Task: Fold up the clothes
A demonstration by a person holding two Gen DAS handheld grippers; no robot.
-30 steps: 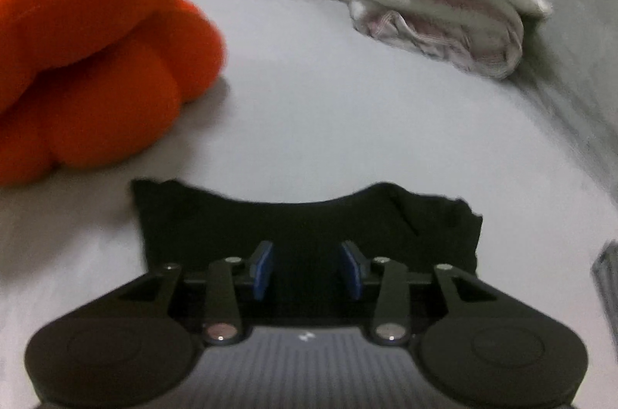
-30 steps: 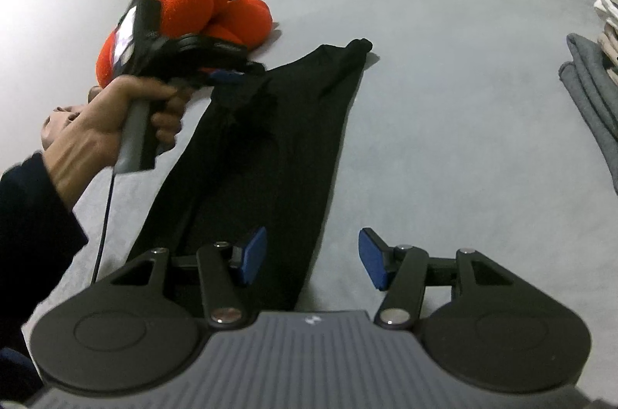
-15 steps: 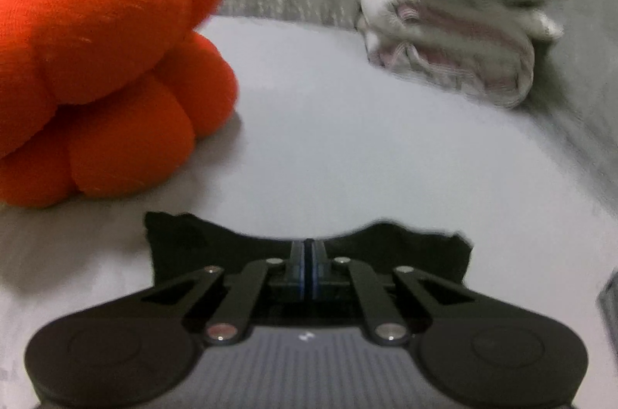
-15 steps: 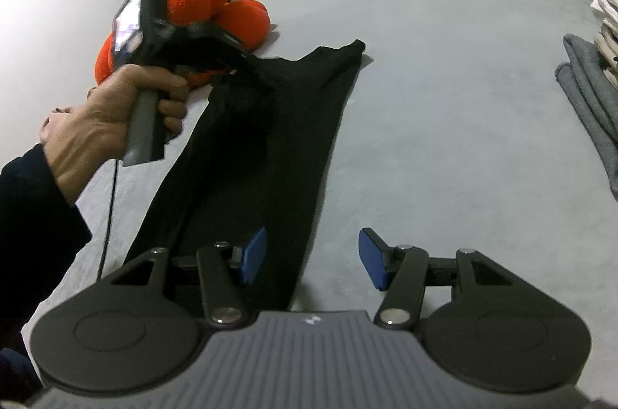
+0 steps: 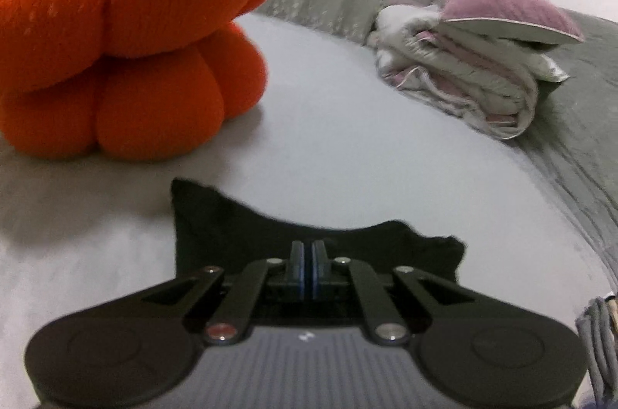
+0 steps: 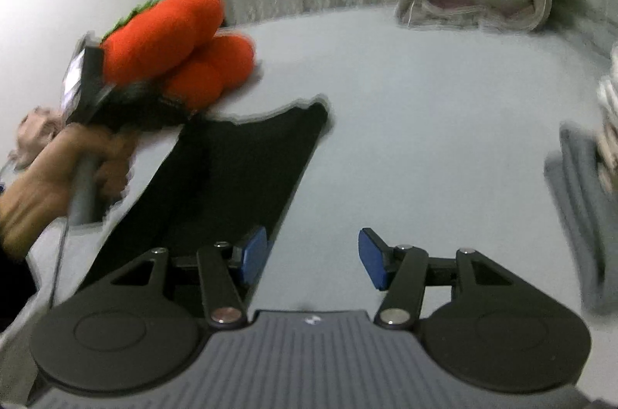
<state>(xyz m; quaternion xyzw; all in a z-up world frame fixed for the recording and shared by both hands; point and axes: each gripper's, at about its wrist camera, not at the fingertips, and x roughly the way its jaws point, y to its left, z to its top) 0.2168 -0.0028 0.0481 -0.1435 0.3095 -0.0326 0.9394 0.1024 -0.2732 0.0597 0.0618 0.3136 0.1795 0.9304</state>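
Item: black garment (image 6: 239, 177), lying long and unfolded on bed (image 6: 425, 138), lower left | left tongs (image 5: 308, 264) closed on its far edge | right tongs (image 6: 313, 260) closing, empty | we judge: folding barely begun.

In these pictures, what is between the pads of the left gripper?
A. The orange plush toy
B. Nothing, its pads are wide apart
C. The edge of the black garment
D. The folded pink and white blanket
C: in the left wrist view the left gripper is shut, its blue pads together on the far edge of the black garment, apart from the orange plush.
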